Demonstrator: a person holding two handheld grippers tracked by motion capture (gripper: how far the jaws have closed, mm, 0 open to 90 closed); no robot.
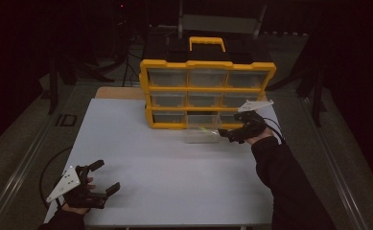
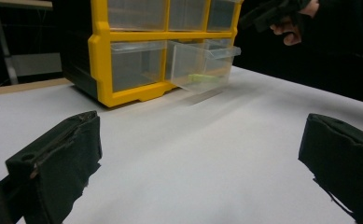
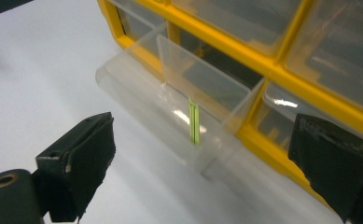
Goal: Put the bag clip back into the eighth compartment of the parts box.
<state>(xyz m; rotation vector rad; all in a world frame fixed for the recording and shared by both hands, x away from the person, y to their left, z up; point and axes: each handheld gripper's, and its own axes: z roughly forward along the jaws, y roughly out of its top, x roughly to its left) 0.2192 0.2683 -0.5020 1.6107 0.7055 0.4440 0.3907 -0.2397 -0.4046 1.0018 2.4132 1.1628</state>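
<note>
White table (image 1: 165,167) in a dark room; the clear drawer (image 3: 170,112) sticks out of my yellow cabinet (image 1: 205,93), green strip (image 3: 194,123) inside. Both tongs, left (image 1: 102,178) and right (image 1: 226,136), are open, empty.

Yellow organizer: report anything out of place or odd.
One clear drawer, bottom row middle of the yellow organizer, is pulled out while the rest sit flush. A thin green strip lies inside. The right gripper is open before it.

A yellow-framed plastic drawer cabinet (image 1: 206,91) stands at the white table's (image 1: 165,167) twelve o'clock; its clear bottom-middle drawer (image 1: 201,135), pulled out toward six, holds a thin green strip (image 3: 194,122).
</note>
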